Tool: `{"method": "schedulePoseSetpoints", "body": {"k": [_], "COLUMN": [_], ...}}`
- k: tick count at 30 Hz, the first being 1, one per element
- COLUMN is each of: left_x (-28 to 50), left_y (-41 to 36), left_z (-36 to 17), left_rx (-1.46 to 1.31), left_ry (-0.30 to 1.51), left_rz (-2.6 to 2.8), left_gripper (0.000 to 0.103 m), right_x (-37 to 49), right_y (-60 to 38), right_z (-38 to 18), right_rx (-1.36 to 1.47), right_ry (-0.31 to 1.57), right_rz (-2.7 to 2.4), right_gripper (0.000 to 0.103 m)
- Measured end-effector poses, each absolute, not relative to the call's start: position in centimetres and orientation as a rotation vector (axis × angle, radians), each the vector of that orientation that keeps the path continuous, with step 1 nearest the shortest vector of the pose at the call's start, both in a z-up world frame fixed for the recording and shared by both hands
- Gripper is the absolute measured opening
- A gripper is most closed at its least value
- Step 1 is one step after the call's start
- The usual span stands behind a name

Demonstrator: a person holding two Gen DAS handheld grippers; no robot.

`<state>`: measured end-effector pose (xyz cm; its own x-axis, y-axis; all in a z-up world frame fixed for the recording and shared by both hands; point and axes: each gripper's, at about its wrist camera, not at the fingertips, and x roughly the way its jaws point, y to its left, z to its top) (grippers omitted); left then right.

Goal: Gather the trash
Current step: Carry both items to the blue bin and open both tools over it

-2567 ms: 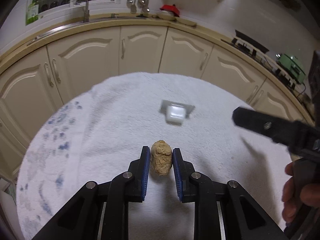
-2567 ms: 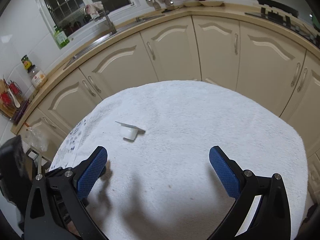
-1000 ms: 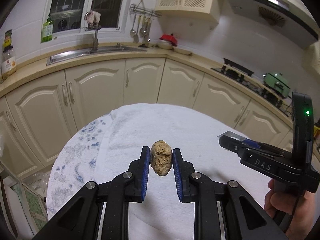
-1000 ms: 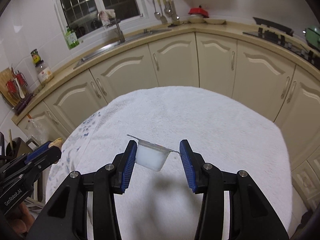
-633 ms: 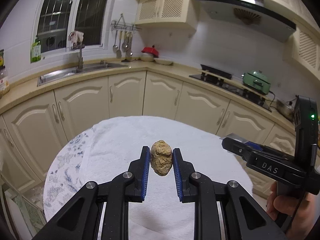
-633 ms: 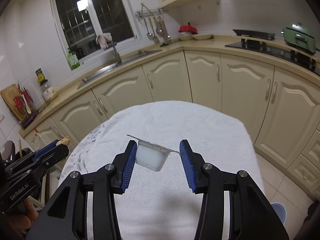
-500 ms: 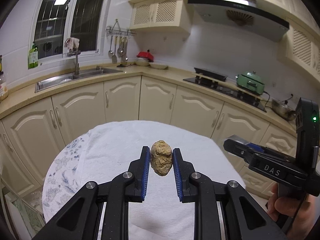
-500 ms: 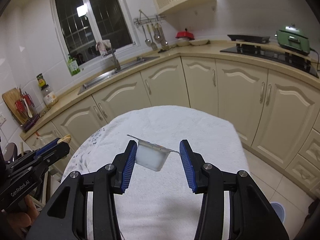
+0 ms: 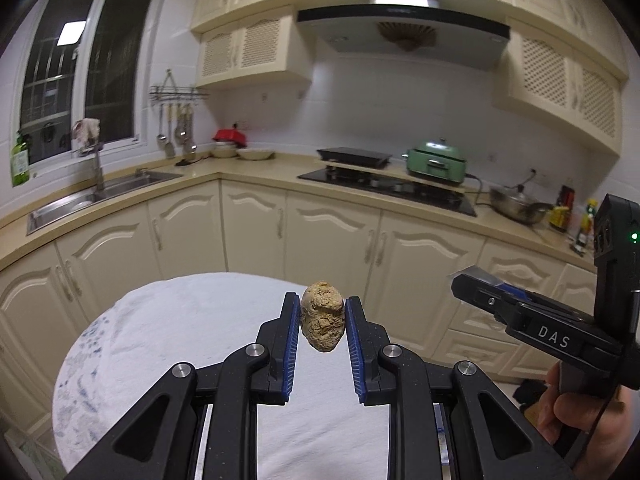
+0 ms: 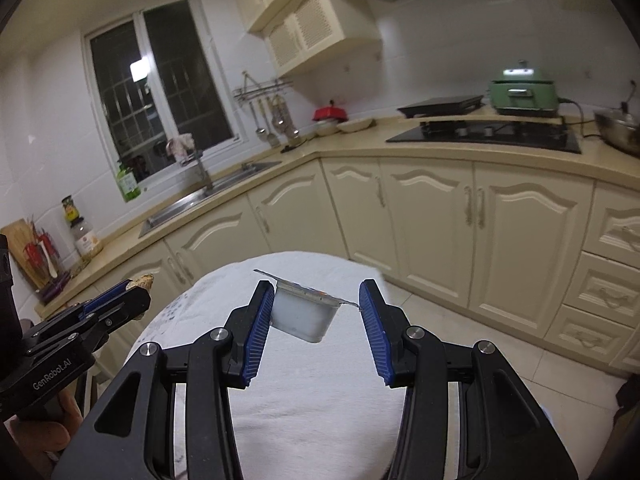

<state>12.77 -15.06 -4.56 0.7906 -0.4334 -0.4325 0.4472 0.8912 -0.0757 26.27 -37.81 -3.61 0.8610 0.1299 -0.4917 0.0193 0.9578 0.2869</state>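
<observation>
Left gripper (image 9: pixel 322 322) jaws narrow, clamping brown lump (image 9: pixel 322 322); right gripper (image 10: pixel 316 312) jaws grip white cup (image 10: pixel 304 316).

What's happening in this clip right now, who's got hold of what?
A person is clearing trash with two handheld grippers. The left gripper is shut on a brown crumbly lump, and the right gripper is shut on a small white plastic cup with a foil lid. Both items are lifted in the air above the table, which is covered in white cloth. No bin is in view.
</observation>
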Motion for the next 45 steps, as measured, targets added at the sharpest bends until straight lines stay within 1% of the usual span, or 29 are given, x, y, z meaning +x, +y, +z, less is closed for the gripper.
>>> {"method": "schedulePoseSetpoints", "body": {"k": [7, 13, 20, 27, 30, 34, 35, 36, 37, 38, 39, 40, 41, 42, 43, 44, 45], "left_x": [13.3, 14.7, 17.1, 21.6, 24.0, 29.6, 30.4, 31.4, 32.3, 33.0, 33.1, 33.7, 34.0, 34.3, 34.6, 35.1, 35.1], "left_y": [-21.4, -27.5, -35.0, -43.3, -47.0, -54.0, -55.0, -56.1, -56.8, -57.2, -57.2, -57.3, -57.5, -57.5, -57.4, -57.4, -57.0], "left_z": [-4.8, -6.3, -11.0, -14.8, -16.3, -18.7, -19.6, -20.1, -20.8, -21.0, -21.1, -21.0, -20.9, -20.9, -20.7, -20.2, -20.0], "left_rx": [0.062, 0.090, 0.142, 0.194, 0.207, 0.245, 0.272, 0.284, 0.299, 0.303, 0.300, 0.299, 0.307, 0.318, 0.327, 0.332, 0.333], "left_ry": [0.473, 0.543, 0.695, 0.862, 0.929, 1.022, 1.046, 1.062, 1.086, 1.094, 1.090, 1.080, 1.077, 1.073, 1.064, 1.043, 1.026], "left_rz": [-0.614, -0.762, -0.900, -0.987, -1.009, -1.019, -0.997, -0.982, -0.962, -0.950, -0.942, -0.936, -0.933, -0.926, -0.911, -0.889, -0.876], "left_gripper": [0.019, 0.019, 0.019, 0.019, 0.019, 0.020, 0.026, 0.040, 0.051, 0.071, 0.080, 0.081, 0.084, 0.090, 0.092, 0.097, 0.099], "right_x": [22.5, 19.0, 16.3, 15.1, 15.2, 15.8, 16.0, 16.0, 15.9, 15.9, 15.7, 15.6, 15.5, 15.4, 15.4, 15.3, 15.2], "right_y": [-45.3, -52.5, -59.9, -65.5, -67.0, -68.8, -69.2, -69.6, -69.8, -69.9, -70.0, -70.0, -70.0, -69.9, -69.8, -69.7, -69.5], "right_z": [-3.4, -5.3, -10.3, -16.3, -18.6, -21.5, -22.3, -23.1, -23.6, -23.9, -24.2, -24.2, -24.2, -24.1, -23.9, -23.7, -23.4], "right_rx": [0.333, 0.384, 0.470, 0.572, 0.603, 0.647, 0.662, 0.685, 0.701, 0.712, 0.725, 0.731, 0.736, 0.736, 0.734, 0.732, 0.731], "right_ry": [0.505, 0.534, 0.625, 0.727, 0.768, 0.829, 0.842, 0.857, 0.861, 0.864, 0.861, 0.858, 0.855, 0.854, 0.851, 0.847, 0.836], "right_rz": [-0.087, -0.247, -0.399, -0.483, -0.498, -0.519, -0.521, -0.527, -0.533, -0.540, -0.549, -0.552, -0.553, -0.559, -0.569, -0.580, -0.591], "right_gripper": [0.045, 0.045, 0.045, 0.045, 0.045, 0.048, 0.048, 0.048, 0.056, 0.070, 0.077, 0.081, 0.082, 0.083, 0.090, 0.099, 0.102]}}
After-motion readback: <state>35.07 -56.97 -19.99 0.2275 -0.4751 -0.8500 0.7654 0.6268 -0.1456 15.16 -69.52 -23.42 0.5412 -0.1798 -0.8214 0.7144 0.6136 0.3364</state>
